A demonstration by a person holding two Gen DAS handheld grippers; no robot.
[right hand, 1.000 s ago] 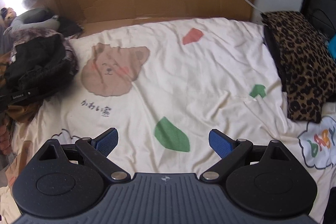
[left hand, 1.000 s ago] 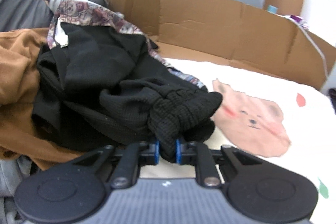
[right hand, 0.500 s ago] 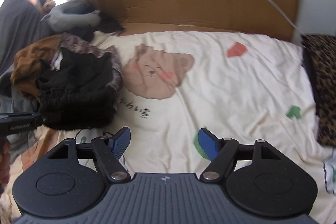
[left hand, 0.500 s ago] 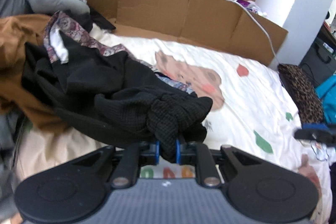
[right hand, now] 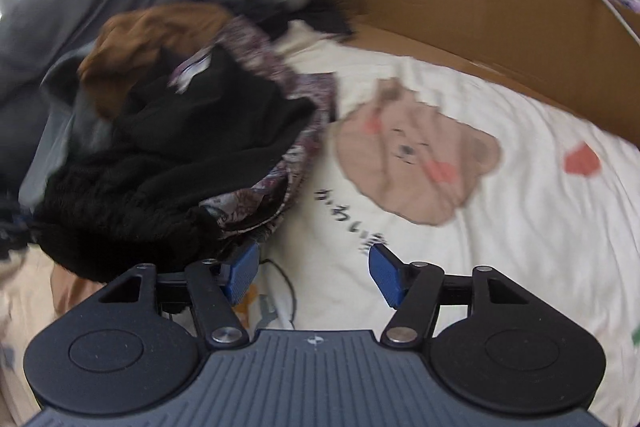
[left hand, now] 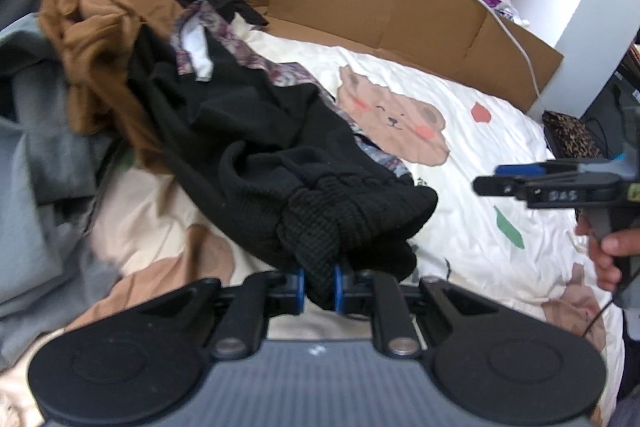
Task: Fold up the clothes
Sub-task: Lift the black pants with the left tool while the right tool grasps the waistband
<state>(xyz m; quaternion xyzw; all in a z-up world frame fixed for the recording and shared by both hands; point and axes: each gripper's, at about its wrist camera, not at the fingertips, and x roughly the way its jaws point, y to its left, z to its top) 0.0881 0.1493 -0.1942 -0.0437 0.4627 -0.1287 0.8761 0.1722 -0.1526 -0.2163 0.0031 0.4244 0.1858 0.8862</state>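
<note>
The left hand-held gripper [left hand: 319,287] pinches a black sweater [left hand: 280,163] at the clothes pile's near edge, left on the bed [left hand: 500,155]. The right hand-held gripper [right hand: 312,277] is spread beside it; open sheet lies right.

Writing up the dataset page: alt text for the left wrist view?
The left hand-held gripper is shut on a black knit garment that trails back to a clothes pile on a bear-print sheet. The right hand-held gripper hangs at the right edge.

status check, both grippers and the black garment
Left gripper shut on black knit garment. Right gripper open, empty, beside it. Garment's far end overlaps patterned cloth and brown garment.
</note>
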